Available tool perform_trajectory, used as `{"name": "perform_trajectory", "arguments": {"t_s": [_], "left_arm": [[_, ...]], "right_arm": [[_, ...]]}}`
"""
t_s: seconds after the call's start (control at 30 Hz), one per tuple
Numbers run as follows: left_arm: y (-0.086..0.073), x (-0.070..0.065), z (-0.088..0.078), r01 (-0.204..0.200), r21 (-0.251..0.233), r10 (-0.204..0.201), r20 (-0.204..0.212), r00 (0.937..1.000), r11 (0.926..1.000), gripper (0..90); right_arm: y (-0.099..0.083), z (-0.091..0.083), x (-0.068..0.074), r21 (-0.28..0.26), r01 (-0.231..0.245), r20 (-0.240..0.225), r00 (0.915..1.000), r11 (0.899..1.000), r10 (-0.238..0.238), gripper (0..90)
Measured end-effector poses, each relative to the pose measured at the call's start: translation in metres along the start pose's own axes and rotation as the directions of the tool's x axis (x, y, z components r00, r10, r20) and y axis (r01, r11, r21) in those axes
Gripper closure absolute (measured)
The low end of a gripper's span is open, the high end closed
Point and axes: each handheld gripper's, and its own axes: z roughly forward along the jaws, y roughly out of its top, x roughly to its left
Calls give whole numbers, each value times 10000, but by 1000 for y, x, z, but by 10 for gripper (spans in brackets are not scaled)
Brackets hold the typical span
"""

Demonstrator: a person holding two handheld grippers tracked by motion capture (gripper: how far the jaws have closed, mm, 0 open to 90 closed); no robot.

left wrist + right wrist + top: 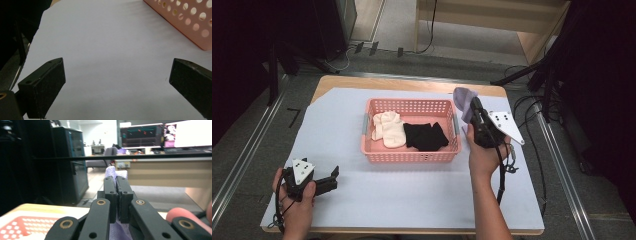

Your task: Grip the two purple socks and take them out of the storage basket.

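Pink perforated plastic basket on tabletop: cream sock left, black sock right. Right gripper fingers pinching lilac sock by basket's right end. Left gripper fingers spread, near-left.

The left hand comes in at the bottom left corner and holds the left tongs low over the desk, pointing to the right. In the left gripper view its two jaws stand wide apart with nothing between them. The right forearm reaches forward from the bottom edge, and the right hand holds the right tongs raised and pointing away from the person. In the right gripper view its jaws are pressed together on a piece of purple cloth, which sticks out past their tips.
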Motion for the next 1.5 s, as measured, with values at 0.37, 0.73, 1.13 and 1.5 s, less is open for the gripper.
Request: {"name": "perform_trajectory", "arguments": {"t_s": [0.37,0.73,1.13,1.5], "left_arm": [[0,0,-1,21,-15,-21,-14,10000,10000,13],[0,0,-1,73,-44,-73,4,10000,10000,13],[0,-1,-1,45,-40,-45,-20,10000,10000,13],[-1,-1,-1,-14,-88,14,-41,10000,10000,13]], "right_arm": [[-45,-6,-51,1356,-502,1191,9923,9895,340,885],[-70,-13,-67,2112,-1492,897,9871,9660,1329,536],[-64,-51,-81,2027,-1455,215,9893,9684,1442,362],[-87,-90,-102,2536,-1440,444,9895,9565,1372,346]]}}
